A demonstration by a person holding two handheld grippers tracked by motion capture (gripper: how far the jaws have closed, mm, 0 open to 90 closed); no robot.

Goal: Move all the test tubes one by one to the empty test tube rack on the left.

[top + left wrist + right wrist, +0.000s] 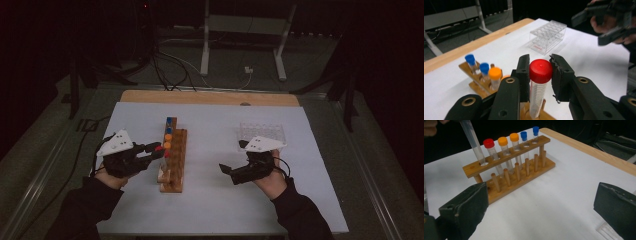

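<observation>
Dark sleeves come in over the near edge of the white-covered table [300, 125], each hand carrying a gripper. At the left, the left gripper [159, 148] is clamped on the red cap of a clear tube [161, 150], just at the left side of the wooden rack [175, 172], which stands left of the table's middle and runs from near toward the far edge. The left gripper view shows what the high view cannot: the tube [537, 92] has fine graduation lines down its clear wall, a smooth round red cap with a small dimple on top, and both pads pressing the cap's sides. Its lower end sits at the rack [477, 82].

From the right gripper view, the same tube [474, 142] leans steeply, with its rounded tip in a hole near the rack's [506, 160] near end. Beside it stand tubes capped red [489, 143], orange and blue.

Further right, the right gripper [226, 170] hovers over bare table with its jaws spread wide and nothing between them. Behind it, toward the far right corner, sits a clear plastic rack [262, 132].
</observation>
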